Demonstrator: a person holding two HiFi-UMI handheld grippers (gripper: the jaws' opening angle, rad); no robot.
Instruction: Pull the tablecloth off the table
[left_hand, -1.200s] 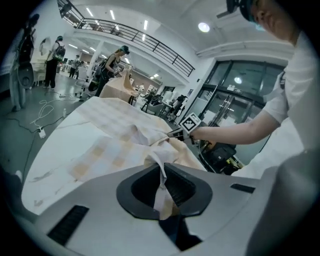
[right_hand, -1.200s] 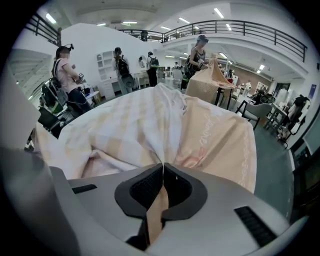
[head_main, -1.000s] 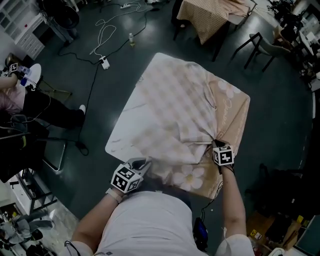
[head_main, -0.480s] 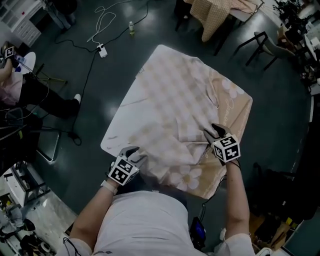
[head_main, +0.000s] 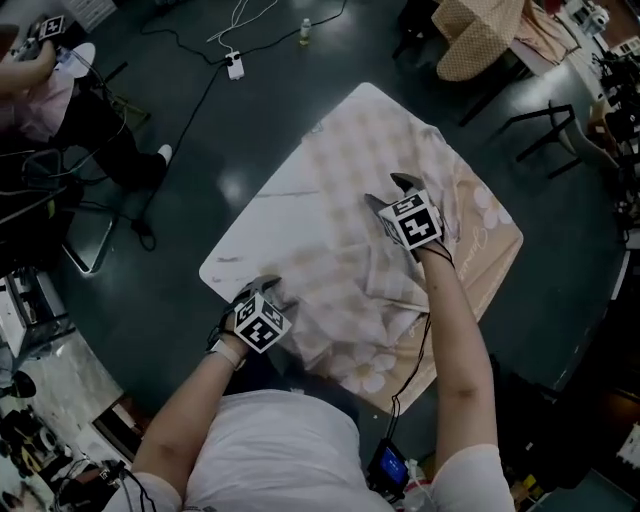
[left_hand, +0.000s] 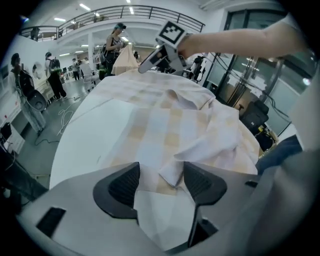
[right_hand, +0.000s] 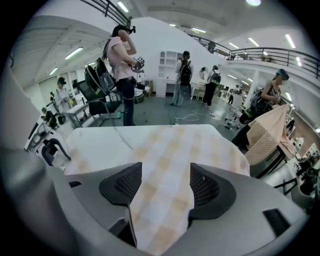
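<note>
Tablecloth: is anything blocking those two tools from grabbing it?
Nothing visible does. The left tool and the right tool have just been opening their jaws, and the tablecloth shows between both pairs, ungripped. No object rests on it.

A: How many cloths does the one white rectangular tabletop (head_main: 265, 230) carry?
B: Two: one pale checked fabric tablecloth (head_main: 345, 262), one peach flower-printed cloth (head_main: 492, 235).
A: And grippers?
B: Two: one left gripper (head_main: 266, 288), one right gripper (head_main: 388, 190).

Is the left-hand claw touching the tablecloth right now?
Cannot tell. In the left gripper view the left gripper has just been opening around a tablecloth fold; contact unclear.
</note>
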